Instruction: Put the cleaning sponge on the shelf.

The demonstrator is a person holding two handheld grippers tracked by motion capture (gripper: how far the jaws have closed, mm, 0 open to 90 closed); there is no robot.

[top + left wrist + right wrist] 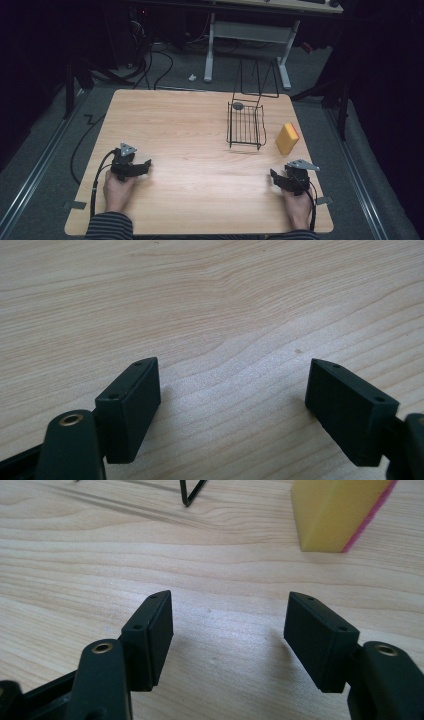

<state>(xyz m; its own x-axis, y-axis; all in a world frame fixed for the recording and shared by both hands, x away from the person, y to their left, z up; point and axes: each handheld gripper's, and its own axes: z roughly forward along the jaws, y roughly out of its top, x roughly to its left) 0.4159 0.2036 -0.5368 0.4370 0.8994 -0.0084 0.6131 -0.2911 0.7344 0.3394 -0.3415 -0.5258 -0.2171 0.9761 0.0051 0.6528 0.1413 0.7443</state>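
A person's right gripper [227, 625] rests low over the near right corner of a pale wooden table [190, 140], its two black jaws spread apart with nothing but bare wood grain between them. Just ahead of it and slightly to its right stands a yellow sponge [287, 138] with a thin pink face along one side, near the gripper but apart from it, close to the table's right edge. Beside the sponge, toward the middle of the table, sits a black wire basket [245, 125], its handle raised at the far end and a small grey round thing lying in its far corner. At the near left corner, well apart from the sponge and basket, the left gripper [232, 400] lies on the tabletop in the person's left hand [119, 192], its jaws also standing wide and empty over plain wood. Striped sleeves enter at the bottom edge of the high view.
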